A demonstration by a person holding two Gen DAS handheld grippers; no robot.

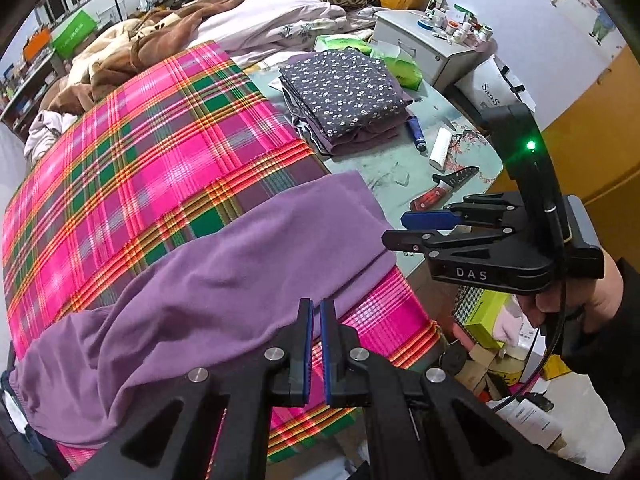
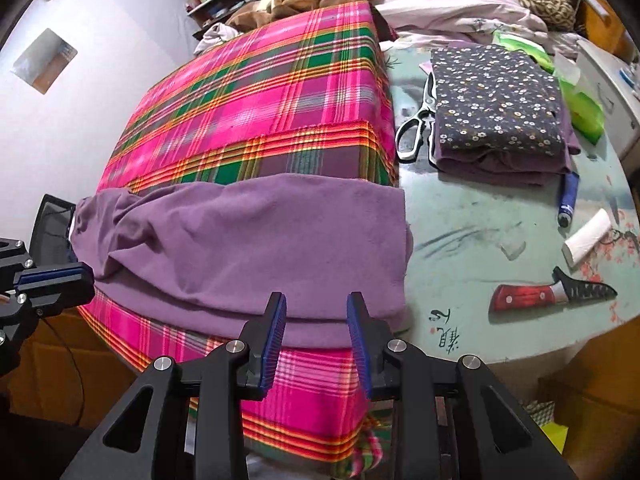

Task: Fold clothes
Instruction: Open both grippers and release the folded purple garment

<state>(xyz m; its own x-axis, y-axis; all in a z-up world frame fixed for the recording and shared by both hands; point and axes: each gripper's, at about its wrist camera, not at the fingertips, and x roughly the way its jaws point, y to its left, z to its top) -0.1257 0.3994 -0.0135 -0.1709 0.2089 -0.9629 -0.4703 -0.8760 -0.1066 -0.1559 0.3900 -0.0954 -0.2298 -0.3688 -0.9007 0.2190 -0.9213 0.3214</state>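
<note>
**Purple garment under two empty grippers**

Hovering over the near edge of the purple garment (image 2: 256, 248), the right gripper (image 2: 316, 320) has its jaws spread, nothing between the pads. The left gripper (image 1: 316, 332) has its jaws pressed almost together and also holds nothing; the garment lies just beyond and below its tips. The folded garment lies across the near end of a pink plaid cloth (image 1: 140, 140), wrinkled toward its left end. To the right, on the bare green table (image 2: 480, 240), sit a folded floral stack (image 2: 500, 100), scissors (image 2: 416, 128) just beside it, and a red-handled knife (image 2: 552, 292) well apart from the garment.
</note>
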